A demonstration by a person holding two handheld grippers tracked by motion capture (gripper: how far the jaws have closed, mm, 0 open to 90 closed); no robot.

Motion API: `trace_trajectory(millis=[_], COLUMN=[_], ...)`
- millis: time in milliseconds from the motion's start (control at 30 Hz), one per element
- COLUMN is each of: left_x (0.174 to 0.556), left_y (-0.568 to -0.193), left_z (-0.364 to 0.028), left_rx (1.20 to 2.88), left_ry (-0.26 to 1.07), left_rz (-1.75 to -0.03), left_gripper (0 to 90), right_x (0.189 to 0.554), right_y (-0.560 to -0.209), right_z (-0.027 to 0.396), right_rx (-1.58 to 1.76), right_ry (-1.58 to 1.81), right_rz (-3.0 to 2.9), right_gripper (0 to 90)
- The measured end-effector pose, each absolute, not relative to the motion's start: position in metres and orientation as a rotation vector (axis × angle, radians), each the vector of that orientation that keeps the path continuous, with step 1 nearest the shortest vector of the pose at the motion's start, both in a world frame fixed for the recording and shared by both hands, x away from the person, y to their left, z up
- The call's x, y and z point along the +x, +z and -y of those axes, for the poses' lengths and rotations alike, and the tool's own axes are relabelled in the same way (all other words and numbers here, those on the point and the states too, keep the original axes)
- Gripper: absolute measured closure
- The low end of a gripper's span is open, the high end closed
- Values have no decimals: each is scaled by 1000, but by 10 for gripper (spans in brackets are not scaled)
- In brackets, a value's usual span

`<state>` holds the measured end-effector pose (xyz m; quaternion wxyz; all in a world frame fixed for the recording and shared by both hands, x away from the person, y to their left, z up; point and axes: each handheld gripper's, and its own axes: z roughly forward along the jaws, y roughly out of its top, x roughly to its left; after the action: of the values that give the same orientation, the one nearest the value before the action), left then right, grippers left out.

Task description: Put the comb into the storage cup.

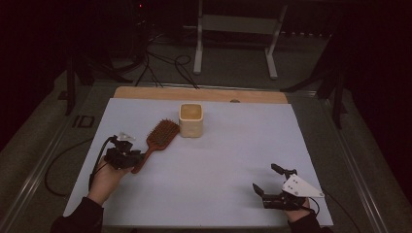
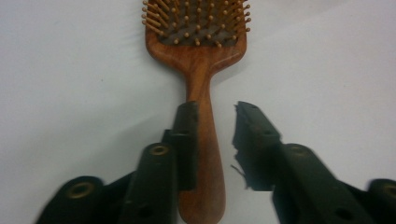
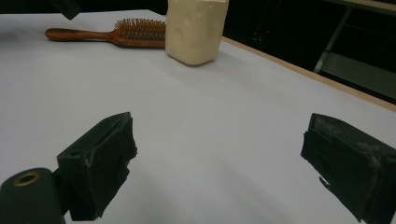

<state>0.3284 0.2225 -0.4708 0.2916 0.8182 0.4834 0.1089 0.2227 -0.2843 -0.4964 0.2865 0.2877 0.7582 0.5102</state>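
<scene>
Left claw (image 2: 215,135) nearest, jaws apart astride wooden hairbrush (image 2: 198,70) handle; one jaw against handle, other clear. Hairbrush flat on white worktop (image 1: 218,160), bristles up, head just beside cream square cup (image 1: 191,120). Right claw (image 1: 266,181) well apart at right, jaws wide, nothing between.

The wooden hairbrush (image 1: 156,139) lies flat on the white table cover, bristles up, its paddle head just beside the cream square cup (image 1: 191,120) and perhaps touching its lower wall, though that is hard to tell from above. The reddish-brown handle (image 2: 204,154) slants away from the cup toward the near left. The bristles are pale pegs set in a dark pad.
</scene>
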Motion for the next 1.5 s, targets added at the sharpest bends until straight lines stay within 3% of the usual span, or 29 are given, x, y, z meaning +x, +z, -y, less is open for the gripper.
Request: trace_trajectory(millis=[267,400,467,633,1333,1500], left_x=[338,343,348,355,392,399], left_y=[-470,-471,-469,-467,-475,-479], left_z=[-218,-214,-211,-202,-190,-192], left_rx=[2205,2230,2239,2311,2474,2490], left_ry=[237,201,186,187,102,90], left_rz=[-1300,-1290,-1270,-1224,-1261,-1284], left_gripper=[379,129,128,10,3,87], right_x=[223,223,223,223,223,223], right_y=[-497,-496,-497,-497,-497,-497], right_z=[284,284,284,284,284,285], right_rx=[771,767,771,771,768,766], right_ry=[1366,1364,1366,1369,1373,1375], right_rz=[-2027,-2027,-2028,-2028,-2030,-2027], right_gripper=[84,84,84,84,84,84])
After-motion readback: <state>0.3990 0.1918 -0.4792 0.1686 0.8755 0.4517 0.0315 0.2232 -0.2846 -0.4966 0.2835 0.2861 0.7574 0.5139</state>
